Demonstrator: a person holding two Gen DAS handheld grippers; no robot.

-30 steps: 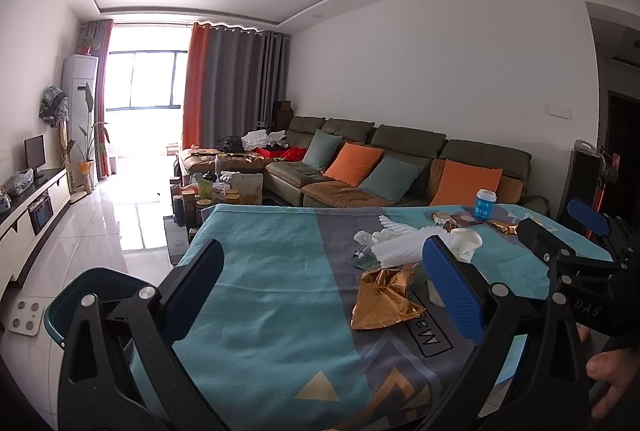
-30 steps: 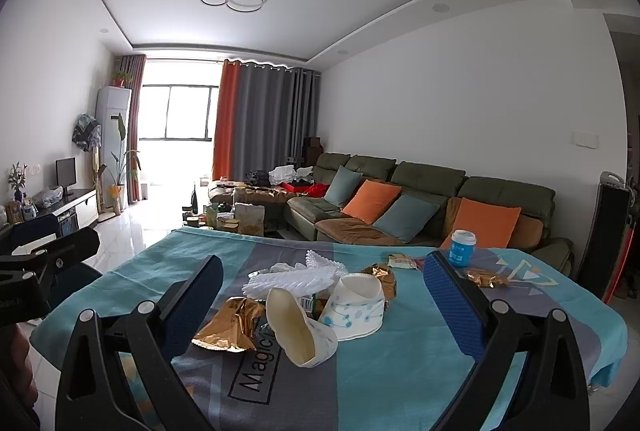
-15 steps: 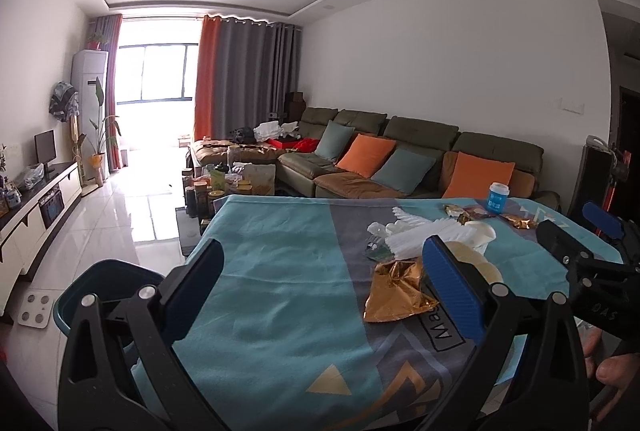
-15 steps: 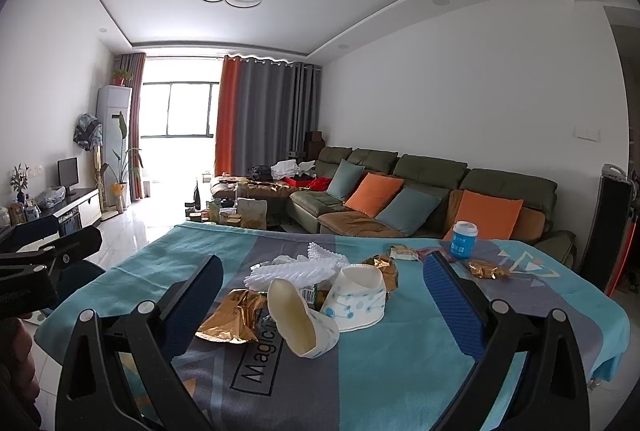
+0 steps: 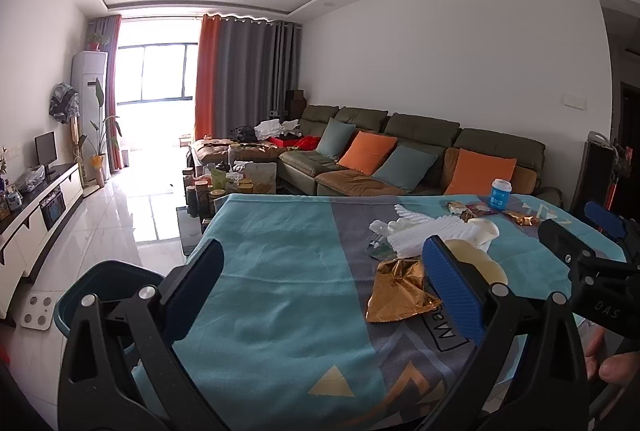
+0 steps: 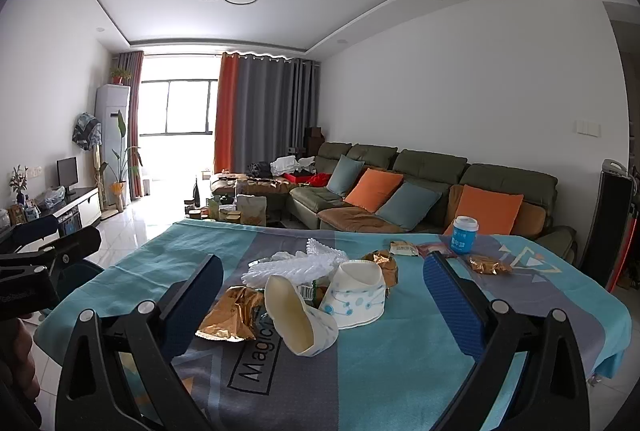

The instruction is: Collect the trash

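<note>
Both claws, left gripper [image 5: 320, 279] and right gripper [image 6: 322, 291], gape wide and empty above a table [image 6: 400, 371] with paper cups [image 6: 360, 295] and wrappers [image 6: 232, 315].

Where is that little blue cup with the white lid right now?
The blue cup stands upright near the table's far right edge, in front of the sofa's orange cushion, with small wrappers lying beside it.
</note>
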